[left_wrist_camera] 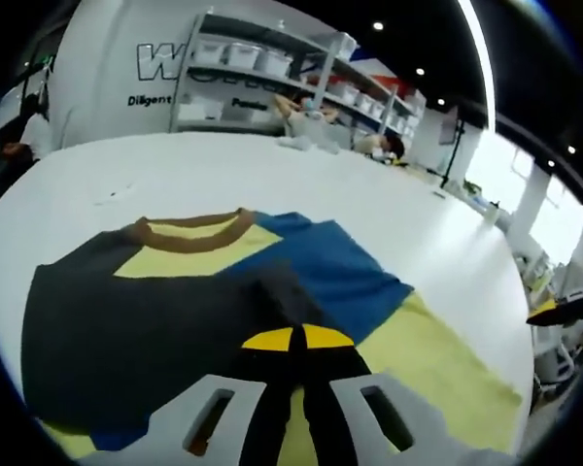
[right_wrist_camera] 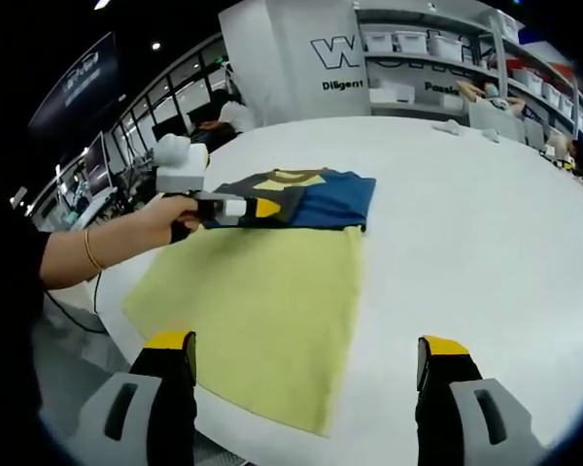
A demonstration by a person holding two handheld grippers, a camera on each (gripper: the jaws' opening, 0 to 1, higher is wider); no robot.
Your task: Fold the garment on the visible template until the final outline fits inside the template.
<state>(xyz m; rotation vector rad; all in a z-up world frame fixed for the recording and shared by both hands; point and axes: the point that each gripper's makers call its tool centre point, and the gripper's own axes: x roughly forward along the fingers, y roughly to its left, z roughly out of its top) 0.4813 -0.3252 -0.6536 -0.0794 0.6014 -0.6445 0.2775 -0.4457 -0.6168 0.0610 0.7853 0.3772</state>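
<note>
A folded garment (left_wrist_camera: pixel 175 301), dark grey and blue with a brown collar and a pale yellow lining, lies at the far end of the yellow template mat (left_wrist_camera: pixel 437 359). My left gripper (left_wrist_camera: pixel 296 338) has its yellow tips pressed together on a raised ridge of the dark cloth. In the right gripper view a hand holds that left gripper (right_wrist_camera: pixel 257 207) at the left edge of the garment (right_wrist_camera: pixel 311 199). My right gripper (right_wrist_camera: pixel 308 345) stands open with nothing between its jaws, above the near end of the template mat (right_wrist_camera: pixel 262 301).
The mat lies on a large white table (right_wrist_camera: pixel 466 243), whose near edge runs just below the mat. Shelves with white bins (left_wrist_camera: pixel 262 58) and seated people stand beyond the far side. A person's bare forearm (right_wrist_camera: pixel 97 252) reaches in from the left.
</note>
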